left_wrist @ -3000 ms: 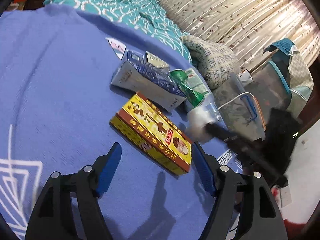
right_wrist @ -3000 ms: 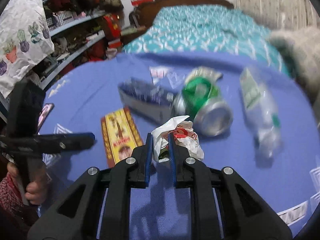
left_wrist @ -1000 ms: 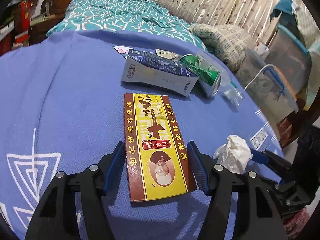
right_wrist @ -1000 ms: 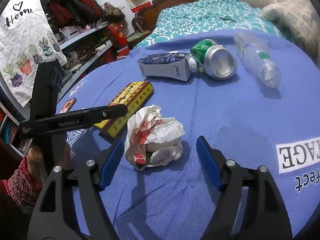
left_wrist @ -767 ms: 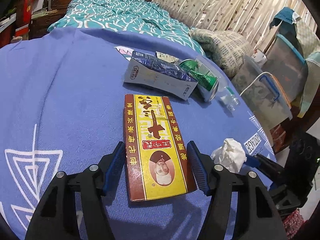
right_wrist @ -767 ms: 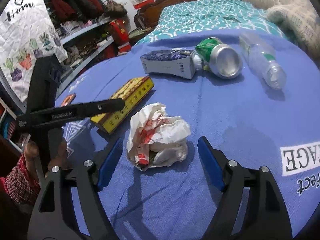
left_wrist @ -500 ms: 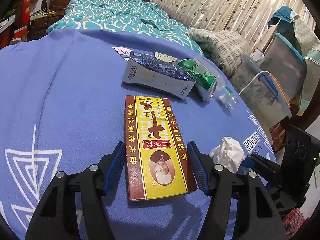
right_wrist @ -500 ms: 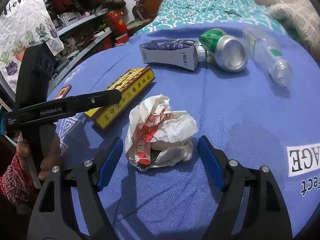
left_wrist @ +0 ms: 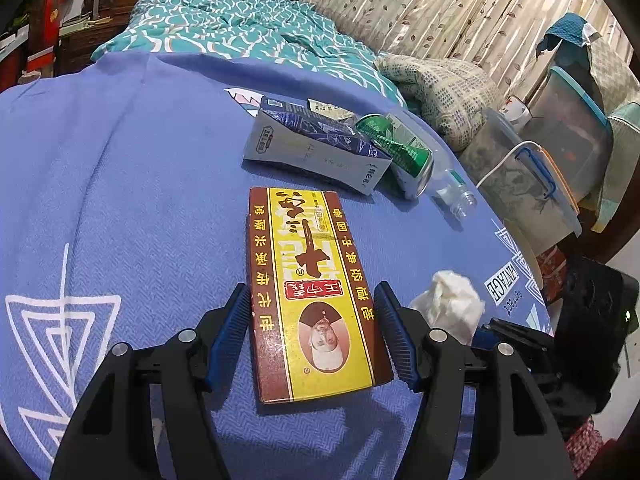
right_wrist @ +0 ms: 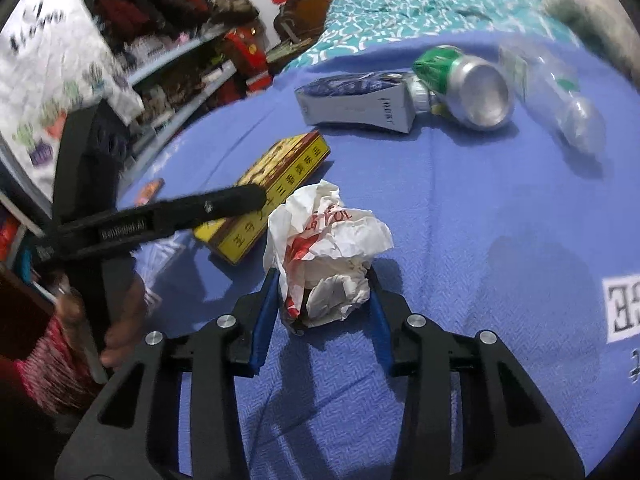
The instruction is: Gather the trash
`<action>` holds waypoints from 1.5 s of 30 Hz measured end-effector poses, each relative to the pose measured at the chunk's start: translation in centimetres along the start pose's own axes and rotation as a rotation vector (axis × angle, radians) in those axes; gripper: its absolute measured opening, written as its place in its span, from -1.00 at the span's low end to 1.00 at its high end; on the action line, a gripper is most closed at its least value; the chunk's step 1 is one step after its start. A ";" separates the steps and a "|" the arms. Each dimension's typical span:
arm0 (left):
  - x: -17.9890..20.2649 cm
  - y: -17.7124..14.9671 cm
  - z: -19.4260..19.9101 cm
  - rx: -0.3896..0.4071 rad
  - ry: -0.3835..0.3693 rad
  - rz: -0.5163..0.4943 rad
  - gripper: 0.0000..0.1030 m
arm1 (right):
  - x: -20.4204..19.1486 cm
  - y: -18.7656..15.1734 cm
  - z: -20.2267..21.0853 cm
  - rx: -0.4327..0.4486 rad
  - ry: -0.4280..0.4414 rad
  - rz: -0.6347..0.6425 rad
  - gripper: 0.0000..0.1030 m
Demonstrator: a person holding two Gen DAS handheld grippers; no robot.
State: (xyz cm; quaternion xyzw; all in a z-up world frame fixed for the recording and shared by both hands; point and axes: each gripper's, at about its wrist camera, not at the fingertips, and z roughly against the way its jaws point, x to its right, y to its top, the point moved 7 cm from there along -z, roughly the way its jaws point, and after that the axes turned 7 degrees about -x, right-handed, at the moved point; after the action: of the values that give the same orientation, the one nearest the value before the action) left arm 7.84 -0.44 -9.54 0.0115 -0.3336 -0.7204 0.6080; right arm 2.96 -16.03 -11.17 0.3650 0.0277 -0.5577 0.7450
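Blue cloth [left_wrist: 132, 168] with white line patterns covers the whole work surface, and behind it lies a bed with a teal patterned cover [left_wrist: 224, 20] in front of pale leaf-print curtains [left_wrist: 420, 8]. Clear storage bins [left_wrist: 560, 152] stand off the cloth's right side. On the cloth a yellow and brown box [left_wrist: 310, 280] lies flat, its near end between the blue pads of the left gripper [left_wrist: 312, 332], whose jaws stand wide and just beside its long sides; I cannot tell whether they touch it. Beyond the box lie a blue and white carton [left_wrist: 316, 148], a green can [right_wrist: 464, 84] on its side against the carton's end, and a clear plastic bottle [right_wrist: 560, 96]. The right gripper [right_wrist: 324, 304] has its jaws half open around a crumpled white wrapper [right_wrist: 324, 248] with red print, pads close against its sides.
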 end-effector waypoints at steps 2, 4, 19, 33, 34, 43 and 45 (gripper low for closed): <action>0.0 0.0 0.0 0.000 0.001 -0.001 0.17 | 0.3 0.0 0.1 0.001 0.030 -0.028 -0.15; 0.0 0.0 0.0 0.000 0.002 -0.002 0.17 | 0.2 0.0 0.1 0.001 0.031 -0.025 -0.15; 0.3 0.0 -0.2 -0.002 0.018 -0.021 0.17 | -0.6 -0.1 -0.2 -0.008 0.024 0.004 -0.15; 0.3 0.0 -0.2 -0.002 0.018 -0.021 0.18 | -0.6 -0.1 -0.2 -0.008 0.024 0.004 -0.15; 0.4 0.0 -0.2 -0.002 0.018 -0.021 0.18 | -0.6 -0.1 -0.2 -0.008 0.024 0.004 -0.15; 0.4 0.0 -0.2 -0.003 0.018 -0.021 0.18 | -0.6 -0.1 -0.2 -0.008 0.024 0.004 -0.14; 0.4 0.0 -0.2 -0.002 0.019 -0.021 0.18 | -0.6 -0.1 -0.2 -0.008 0.024 0.004 -0.14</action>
State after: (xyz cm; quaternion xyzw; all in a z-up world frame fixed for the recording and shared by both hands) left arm 7.87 -0.87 -9.53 0.0210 -0.3269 -0.7271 0.6034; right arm 2.76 -15.47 -11.11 0.3686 0.0382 -0.5517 0.7472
